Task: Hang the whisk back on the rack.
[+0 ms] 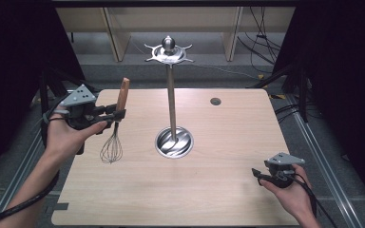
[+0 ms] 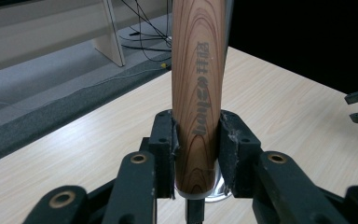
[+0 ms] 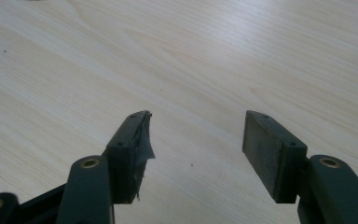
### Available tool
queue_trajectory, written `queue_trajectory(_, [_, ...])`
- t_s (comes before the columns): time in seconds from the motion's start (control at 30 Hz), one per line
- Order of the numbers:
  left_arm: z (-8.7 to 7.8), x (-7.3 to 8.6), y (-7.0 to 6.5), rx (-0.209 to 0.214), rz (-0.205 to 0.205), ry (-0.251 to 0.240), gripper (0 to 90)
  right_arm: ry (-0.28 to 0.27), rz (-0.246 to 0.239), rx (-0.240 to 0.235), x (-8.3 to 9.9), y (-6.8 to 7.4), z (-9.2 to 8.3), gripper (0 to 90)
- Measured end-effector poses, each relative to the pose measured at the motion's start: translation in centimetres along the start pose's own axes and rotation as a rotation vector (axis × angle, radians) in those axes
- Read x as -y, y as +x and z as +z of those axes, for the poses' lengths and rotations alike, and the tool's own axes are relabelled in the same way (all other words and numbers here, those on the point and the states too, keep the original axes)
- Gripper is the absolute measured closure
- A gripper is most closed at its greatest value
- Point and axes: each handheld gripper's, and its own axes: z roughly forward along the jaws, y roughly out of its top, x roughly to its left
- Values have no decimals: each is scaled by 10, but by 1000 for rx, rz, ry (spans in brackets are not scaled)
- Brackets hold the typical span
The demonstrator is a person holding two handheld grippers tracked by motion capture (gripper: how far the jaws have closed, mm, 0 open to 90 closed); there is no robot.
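Observation:
A whisk (image 1: 114, 137) with a wooden handle (image 1: 122, 95) and wire loops hangs upright over the left part of the table. My left gripper (image 1: 118, 114) is shut on the handle low down, near where the wires begin. In the left gripper view both pads press the wooden handle (image 2: 198, 93), which rises upward between them. My right gripper (image 1: 256, 174) rests low at the table's front right, open. Its jaws (image 3: 196, 140) stand wide apart over bare wood with nothing between them.
A metal utensil stand (image 1: 172, 95) rises from a round steel base (image 1: 174, 142) at the table's middle, with a hooked crown (image 1: 169, 53) on top. A small round hole (image 1: 215, 101) lies at the back right. Cables run on the floor beyond the table (image 1: 218, 190).

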Motion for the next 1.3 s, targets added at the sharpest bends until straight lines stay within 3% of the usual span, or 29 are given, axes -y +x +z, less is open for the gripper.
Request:
queue_trajectory(0.17, [1,-5,1,9,2,-9,683,6,19,-2,0,1,-1,421])
queue_trajectory(0.23, [1,-8,0,9,4,-13,683,18,47,-7,-1,3,-2,420])
queue_trajectory(0.3, [0,-10,0,7,6,-12,683,6,17,-3,0,1,-1,420])
queue_trajectory(0.4, [1,-13,-1,10,11,-16,683,1,11,-1,0,1,0,420])
queue_trajectory(0.53, [0,-18,-3,13,13,-27,683,11,34,-5,-1,2,-1,419])
queue_trajectory(0.57, [0,-19,-3,14,15,-29,683,-1,10,0,0,0,0,419])
queue_trajectory(0.7, [1,-22,-4,16,17,-31,683,-1,-9,-1,-1,-1,0,419])
queue_trajectory(0.97, [1,-31,-9,20,31,-33,683,-2,-11,-1,-1,-2,0,419])
queue_trajectory(1.1, [2,-35,-10,23,36,-38,683,1,13,-4,-2,0,-1,419])
queue_trajectory(1.3, [3,-40,-12,27,43,-42,684,-4,-12,-1,-1,-2,0,419])
